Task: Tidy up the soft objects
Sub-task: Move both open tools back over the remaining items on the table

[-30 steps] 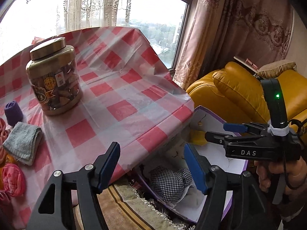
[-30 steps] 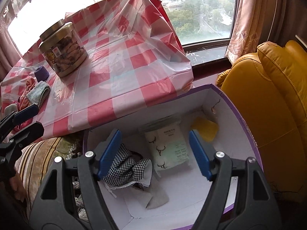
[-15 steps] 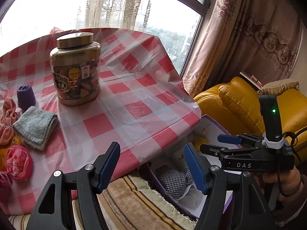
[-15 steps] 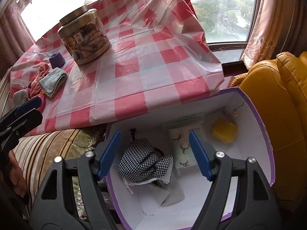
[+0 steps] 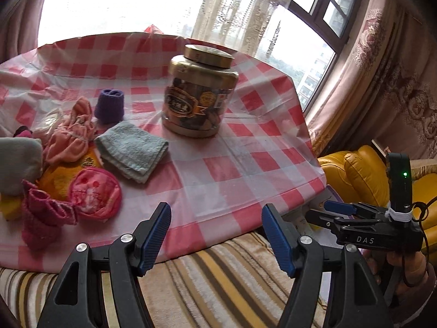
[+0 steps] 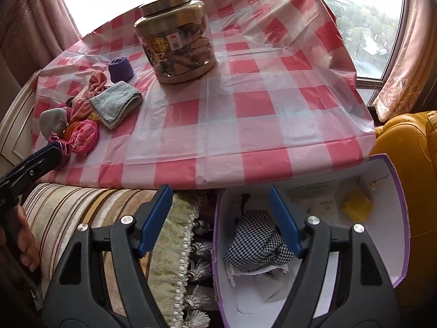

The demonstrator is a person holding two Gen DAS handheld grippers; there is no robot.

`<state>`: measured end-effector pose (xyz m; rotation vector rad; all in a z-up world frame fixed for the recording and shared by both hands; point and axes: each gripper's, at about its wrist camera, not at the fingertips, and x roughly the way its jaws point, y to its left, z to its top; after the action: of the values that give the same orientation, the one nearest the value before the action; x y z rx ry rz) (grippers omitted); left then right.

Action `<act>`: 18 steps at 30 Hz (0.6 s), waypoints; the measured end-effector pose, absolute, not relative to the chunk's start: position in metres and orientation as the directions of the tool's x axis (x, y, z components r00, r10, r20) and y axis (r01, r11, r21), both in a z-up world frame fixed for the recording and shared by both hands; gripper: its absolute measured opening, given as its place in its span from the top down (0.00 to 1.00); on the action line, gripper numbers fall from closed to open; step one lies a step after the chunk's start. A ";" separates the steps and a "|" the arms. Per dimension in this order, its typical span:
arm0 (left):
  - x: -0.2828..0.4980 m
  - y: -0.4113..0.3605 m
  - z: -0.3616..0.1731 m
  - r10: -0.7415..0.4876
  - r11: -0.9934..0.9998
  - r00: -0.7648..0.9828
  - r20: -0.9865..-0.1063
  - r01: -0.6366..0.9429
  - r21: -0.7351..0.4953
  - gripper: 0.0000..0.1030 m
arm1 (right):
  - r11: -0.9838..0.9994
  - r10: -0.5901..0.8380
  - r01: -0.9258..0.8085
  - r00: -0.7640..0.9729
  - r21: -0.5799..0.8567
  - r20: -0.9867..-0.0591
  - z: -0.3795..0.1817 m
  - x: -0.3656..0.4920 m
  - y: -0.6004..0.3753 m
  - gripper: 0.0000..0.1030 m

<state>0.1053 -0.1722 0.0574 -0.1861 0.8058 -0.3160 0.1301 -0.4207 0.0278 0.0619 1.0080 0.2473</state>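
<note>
- At nine o'clock on the tabletop (image 5: 245,169) lies the heap of soft objects (image 5: 68,169); left tongs (image 5: 215,235) and right tongs (image 6: 220,218) gape empty.
- A careless grab may drag the slippery cloth or bump the jar (image 5: 200,93).
- The box (image 6: 401,218) waits at five o'clock.

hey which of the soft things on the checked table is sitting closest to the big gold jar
The folded pale blue-grey towel: its corner lies just beside the gold-lidded jar. The purple knitted roll sits slightly farther off; the pink pieces lie farther still.

Left gripper (image 5: 215,235) gaping over checked tablecloth (image 5: 218,169), folded grey towel (image 5: 132,150), gold-lidded jar (image 5: 199,93)
</note>
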 end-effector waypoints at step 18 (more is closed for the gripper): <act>0.074 -0.006 0.040 -0.133 0.933 0.673 -0.728 -0.163 -0.322 0.33 | 0.920 0.328 -0.356 0.475 0.162 -0.817 0.036 0.143 -0.335 0.26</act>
<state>0.0738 -0.0055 0.0401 -0.3794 0.8379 0.0170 0.1431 -0.3348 0.0362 -0.0313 0.9916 0.4182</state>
